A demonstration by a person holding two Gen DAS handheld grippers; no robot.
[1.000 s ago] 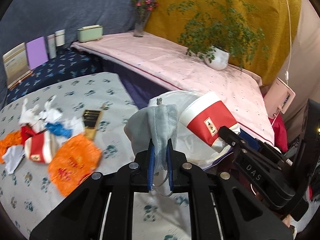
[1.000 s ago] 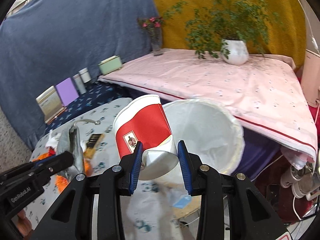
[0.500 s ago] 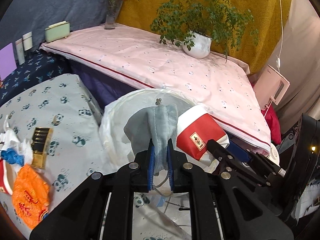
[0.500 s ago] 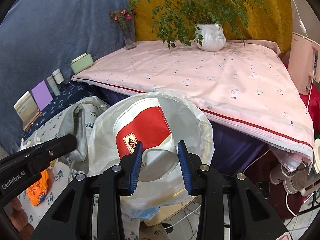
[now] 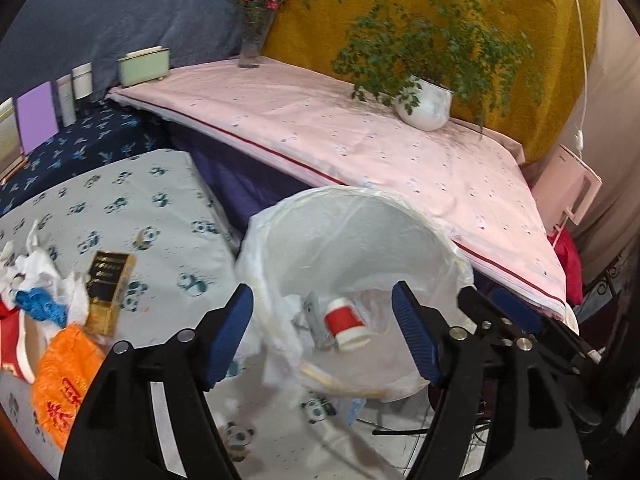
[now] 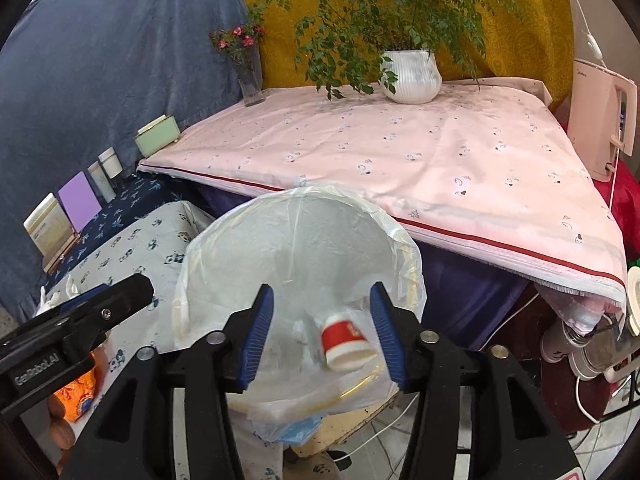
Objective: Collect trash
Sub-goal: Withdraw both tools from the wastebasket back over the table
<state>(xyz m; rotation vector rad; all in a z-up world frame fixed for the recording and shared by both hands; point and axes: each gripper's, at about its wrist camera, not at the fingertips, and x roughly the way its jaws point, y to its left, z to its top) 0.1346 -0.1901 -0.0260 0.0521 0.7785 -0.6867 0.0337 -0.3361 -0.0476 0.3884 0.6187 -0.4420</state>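
A bin lined with a white plastic bag (image 5: 352, 216) (image 6: 296, 220) stands below both grippers. A red and white paper cup (image 5: 346, 322) (image 6: 344, 340) and a grey cloth (image 5: 314, 318) lie inside it. My left gripper (image 5: 322, 334) is open and empty above the bin. My right gripper (image 6: 322, 334) is open and empty above the bin too. On the panda-print table, left of the bin, lie an orange bag (image 5: 60, 376), a gold and black packet (image 5: 108, 292), white tissues (image 5: 36, 268) with a blue scrap, and a red and white cup (image 5: 16, 336).
A pink-covered table (image 5: 360, 148) with a potted plant (image 5: 424, 104) and a flower vase (image 5: 252, 44) stands behind the bin. A green box (image 5: 144, 66), jars and cards line the dark blue shelf at left. A pink kettle (image 6: 600, 120) stands at right.
Both grippers opened over the bin. The grey cloth dropped from the left gripper and the paper cup from the right one; both now lie in the bag.
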